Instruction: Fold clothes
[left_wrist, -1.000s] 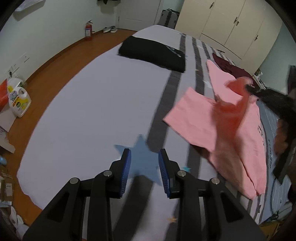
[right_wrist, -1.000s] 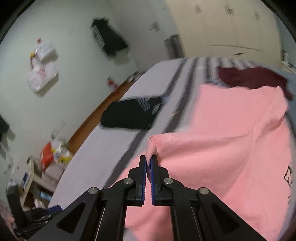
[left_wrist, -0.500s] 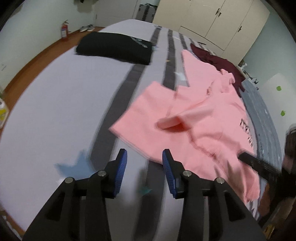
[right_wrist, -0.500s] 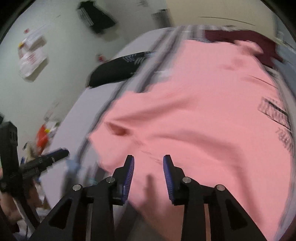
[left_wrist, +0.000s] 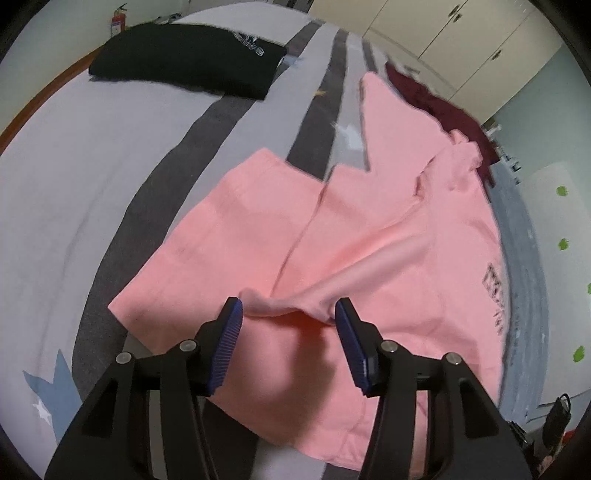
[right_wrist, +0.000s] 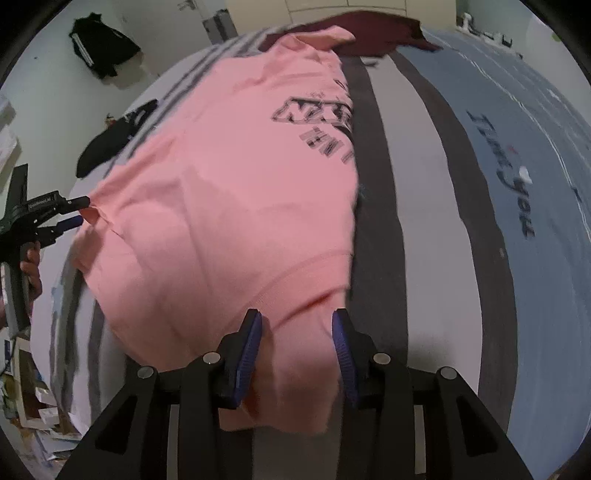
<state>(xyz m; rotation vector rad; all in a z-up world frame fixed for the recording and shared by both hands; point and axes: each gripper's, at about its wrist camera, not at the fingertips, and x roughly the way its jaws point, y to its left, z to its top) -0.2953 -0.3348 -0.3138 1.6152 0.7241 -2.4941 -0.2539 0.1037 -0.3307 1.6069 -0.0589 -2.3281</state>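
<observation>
Both claws opening: left claw (left_wrist: 288, 317) apparently straddles pink shirt (left_wrist: 369, 229) fold.

A bed (left_wrist: 92, 166) with grey-striped bedding fills the frame. Cream wardrobe doors (left_wrist: 461, 40) are seen at upper right, a wooden floor (left_wrist: 44, 96) at left, and a red fire extinguisher (left_wrist: 118, 22) against the pale wall.

A T-shirt (left_wrist: 369, 236) lies spread on the bed (left_wrist: 74, 177). In the left wrist view, a folded garment (left_wrist: 192, 59) sits beyond it to the left, well apart. Another garment (left_wrist: 443, 107) lies crumpled at its far end, touching it.
</observation>
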